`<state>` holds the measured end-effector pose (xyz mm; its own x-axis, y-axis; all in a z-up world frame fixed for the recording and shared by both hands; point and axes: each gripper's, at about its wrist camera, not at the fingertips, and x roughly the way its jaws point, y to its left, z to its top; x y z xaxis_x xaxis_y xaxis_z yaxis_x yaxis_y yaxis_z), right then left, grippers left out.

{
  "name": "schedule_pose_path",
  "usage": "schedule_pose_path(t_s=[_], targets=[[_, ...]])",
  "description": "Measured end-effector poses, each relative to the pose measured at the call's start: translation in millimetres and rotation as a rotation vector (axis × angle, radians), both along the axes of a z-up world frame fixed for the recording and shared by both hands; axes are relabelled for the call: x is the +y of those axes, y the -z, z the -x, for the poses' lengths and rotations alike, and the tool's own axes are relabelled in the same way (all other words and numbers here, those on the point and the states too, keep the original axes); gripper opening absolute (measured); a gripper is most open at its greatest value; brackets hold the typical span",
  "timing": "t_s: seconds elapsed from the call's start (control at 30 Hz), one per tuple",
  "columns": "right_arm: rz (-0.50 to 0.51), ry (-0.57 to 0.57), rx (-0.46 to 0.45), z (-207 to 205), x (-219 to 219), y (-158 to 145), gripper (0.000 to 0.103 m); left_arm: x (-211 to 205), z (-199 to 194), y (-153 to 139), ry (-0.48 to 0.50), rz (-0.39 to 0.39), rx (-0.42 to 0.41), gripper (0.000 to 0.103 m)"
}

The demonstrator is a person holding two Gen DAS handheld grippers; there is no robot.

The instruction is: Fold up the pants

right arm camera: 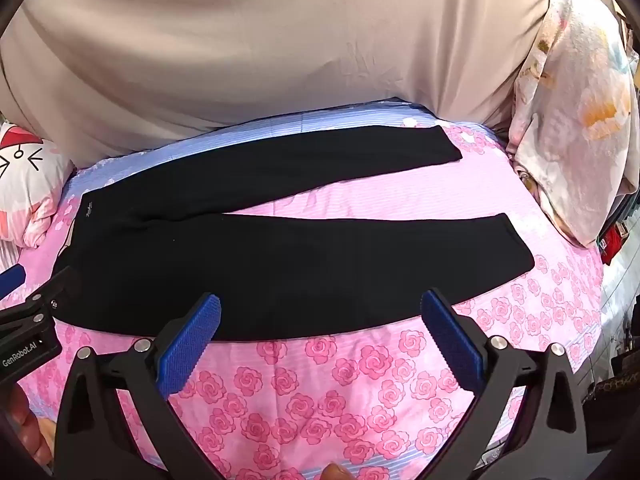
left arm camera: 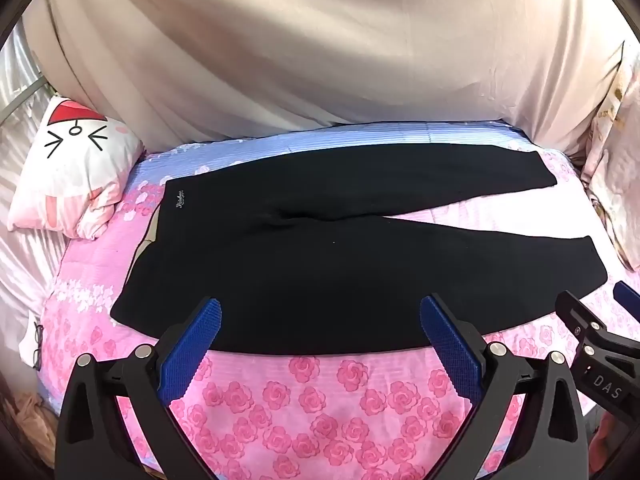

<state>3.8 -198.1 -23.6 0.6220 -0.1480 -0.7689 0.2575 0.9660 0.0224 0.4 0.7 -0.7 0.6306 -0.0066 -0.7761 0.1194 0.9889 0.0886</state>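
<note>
- One beige curtain [left arm camera: 280, 52] hangs behind the bed, filling the upper part of both views.
- The bed [left arm camera: 320, 400] wears a pink sheet printed with roses, with a blue striped band along its far edge.
- The black pants [left arm camera: 320, 264] lie flat and unfolded on the bed, waistband toward the left, the two legs spread apart in a narrow V toward the right, pink sheet showing between them.
- A crumpled floral quilt [right arm camera: 576, 120] is heaped at the right end of the bed, beyond the leg cuffs.
- A white cartoon-face pillow [left arm camera: 76, 168] sits at the left, just past the waistband.
- The left tool [left arm camera: 320, 320] hovers over the near edge of the pants, its blue pads wide apart and gripping nothing.
- The right tool [right arm camera: 320, 318] is likewise spread wide and empty, above the near leg's edge.
- A small light logo [left arm camera: 185, 197] marks the waistband corner; its lettering is too small to read.
- Eyeglasses [left arm camera: 37, 346], possibly two pairs, lie at the bed's left edge.
</note>
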Motion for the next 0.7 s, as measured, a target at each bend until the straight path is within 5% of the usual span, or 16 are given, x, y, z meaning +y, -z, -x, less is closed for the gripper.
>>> schedule_pose_path(t_s=[0.7], targets=[[-0.012, -0.007, -0.033, -11.9, 8.7, -5.2, 0.098, 9.5, -7.8, 1.6, -0.019, 0.002, 0.011, 0.098]])
